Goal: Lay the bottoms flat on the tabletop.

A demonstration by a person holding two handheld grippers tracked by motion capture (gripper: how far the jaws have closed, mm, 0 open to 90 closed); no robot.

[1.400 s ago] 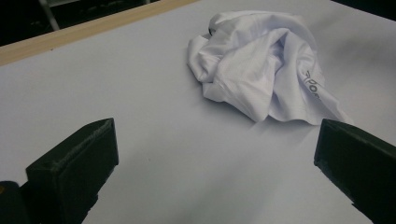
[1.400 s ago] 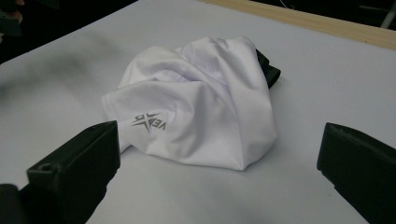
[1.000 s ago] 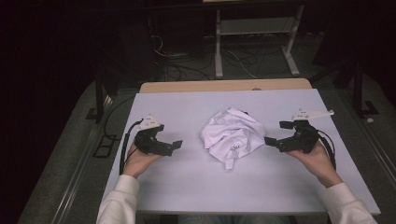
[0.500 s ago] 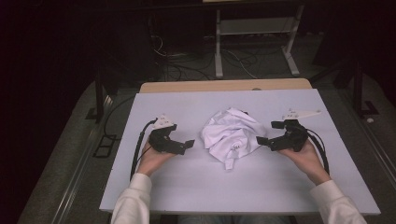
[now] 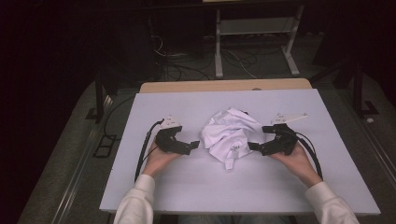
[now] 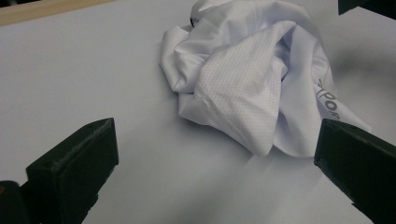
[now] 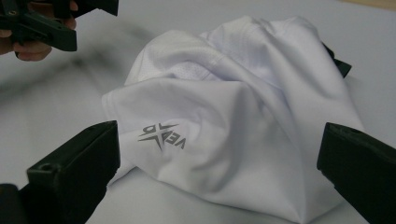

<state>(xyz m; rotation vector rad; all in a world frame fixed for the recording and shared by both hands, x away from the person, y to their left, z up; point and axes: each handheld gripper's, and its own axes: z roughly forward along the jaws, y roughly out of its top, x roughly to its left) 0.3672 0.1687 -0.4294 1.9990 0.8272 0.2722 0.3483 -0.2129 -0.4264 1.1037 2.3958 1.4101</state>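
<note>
Crumpled white shirt (image 5: 230, 135) centred on table (image 5: 154, 196); your left gripper (image 5: 193, 145) and right gripper (image 5: 252, 146) flank it, jaws spread wide. Pinch outer edges, not the bunched middle.

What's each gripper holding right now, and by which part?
Nothing is held. The left gripper and right gripper are both open, jaws spread on either side of the crumpled white shirt, not gripping it.

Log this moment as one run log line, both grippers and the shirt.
left gripper: open, beside shirt, not touching | right gripper: open, at shirt's edge | white shirt: crumpled on table, ungrasped
</note>
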